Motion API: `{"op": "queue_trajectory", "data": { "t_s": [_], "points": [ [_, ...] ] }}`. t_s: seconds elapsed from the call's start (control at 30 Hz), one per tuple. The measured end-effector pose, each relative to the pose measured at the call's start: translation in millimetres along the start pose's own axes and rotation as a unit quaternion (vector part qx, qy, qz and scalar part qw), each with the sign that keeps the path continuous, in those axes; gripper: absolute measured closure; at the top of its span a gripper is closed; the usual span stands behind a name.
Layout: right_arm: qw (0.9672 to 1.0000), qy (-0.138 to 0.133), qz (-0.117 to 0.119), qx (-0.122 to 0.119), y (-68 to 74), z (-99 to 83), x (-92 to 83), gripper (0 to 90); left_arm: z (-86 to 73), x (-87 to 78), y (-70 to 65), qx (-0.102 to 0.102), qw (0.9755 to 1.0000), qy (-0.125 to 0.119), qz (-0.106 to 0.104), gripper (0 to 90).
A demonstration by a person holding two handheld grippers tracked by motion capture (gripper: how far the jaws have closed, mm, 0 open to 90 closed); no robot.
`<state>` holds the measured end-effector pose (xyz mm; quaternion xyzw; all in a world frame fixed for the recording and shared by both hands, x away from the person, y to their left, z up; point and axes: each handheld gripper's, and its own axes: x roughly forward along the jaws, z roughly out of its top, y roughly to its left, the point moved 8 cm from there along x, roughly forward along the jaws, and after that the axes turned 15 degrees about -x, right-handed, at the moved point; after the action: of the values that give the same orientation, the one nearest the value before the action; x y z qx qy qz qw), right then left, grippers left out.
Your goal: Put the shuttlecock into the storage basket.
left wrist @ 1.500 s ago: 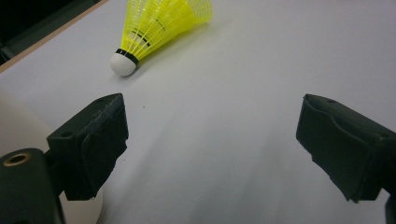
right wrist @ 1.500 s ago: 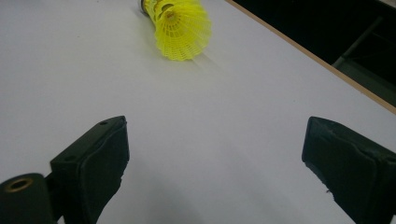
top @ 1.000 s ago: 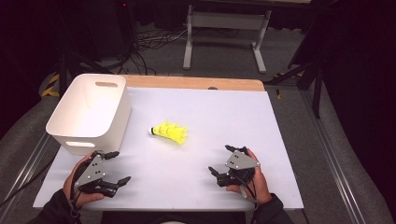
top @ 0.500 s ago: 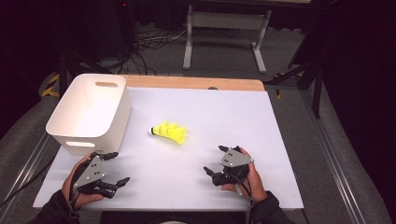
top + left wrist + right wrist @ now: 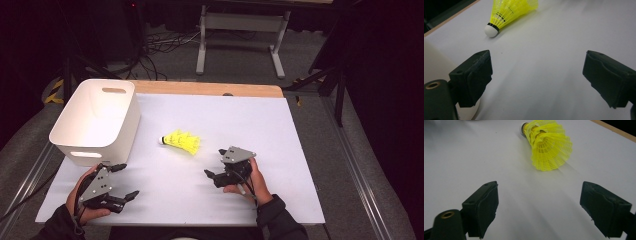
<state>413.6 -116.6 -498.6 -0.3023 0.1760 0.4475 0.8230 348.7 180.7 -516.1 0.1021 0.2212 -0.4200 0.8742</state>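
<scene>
A yellow shuttlecock [image 5: 182, 141] with a white cork lies on its side on the white table sheet [image 5: 260, 125], cork toward the bin. My right gripper [image 5: 214, 162] sits just right of and nearer than it, pointing at its skirt [image 5: 547, 147]. Its jaws stand open and have just been closing a little, with nothing between them [image 5: 539, 205]. My left gripper [image 5: 129, 180] rests open at the front left. It faces the shuttlecock's cork end [image 5: 509, 11] from farther off, and its jaws hold nothing [image 5: 537, 75].
A white plastic bin [image 5: 90, 147] with handle slots stands at the left of the table, close behind my left hand. A wooden table edge [image 5: 210, 89] runs along the far side. A metal stand [image 5: 240, 22] and cables [image 5: 160, 42] lie on the floor beyond.
My right gripper has moved left and slightly forward toward the shuttlecock. The left gripper and the shuttlecock have stayed where they were.
</scene>
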Motion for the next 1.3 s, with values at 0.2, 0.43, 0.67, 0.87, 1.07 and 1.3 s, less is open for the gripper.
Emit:
{"op": "queue_trajectory", "data": {
  "t_s": [0.2,0.43,0.67,0.87,1.07,1.3],
  "points": [
    [0.9998,0.017,0.012,-0.002,-1.2,9.9,28.7,22.1,2.2,2.4,-0.7,0.007,1.0,-0.001,-0.004,9.8],
    [0.9995,0.022,0.02,0.013,-2.7,18.9,56.3,23.2,2.2,7.6,-3.1,0.01,0.9998,0.006,-0.013,9.8],
    [0.9985,0.032,0.035,0.027,-0.9,26.8,77.5,28.1,2.5,5.9,-4.4,0.005,0.9998,0.002,-0.019,9.8],
    [0.9977,0.036,0.049,0.03,2.5,35.3,93.4,31.6,3.1,7.3,-5.3,0.011,0.9997,0.003,-0.02,9.8],
    [0.9975,0.035,0.051,0.036,2.9,42.7,106.4,36.3,2.3,7.2,-5.6,0.01,0.9997,0.003,-0.023,9.8],
    [0.9973,0.025,0.04,0.056,-3.3,51.9,113.1,39.4,1.4,8.5,-8.1,0.011,0.9995,0.007,-0.028,9.8]
  ]
}}
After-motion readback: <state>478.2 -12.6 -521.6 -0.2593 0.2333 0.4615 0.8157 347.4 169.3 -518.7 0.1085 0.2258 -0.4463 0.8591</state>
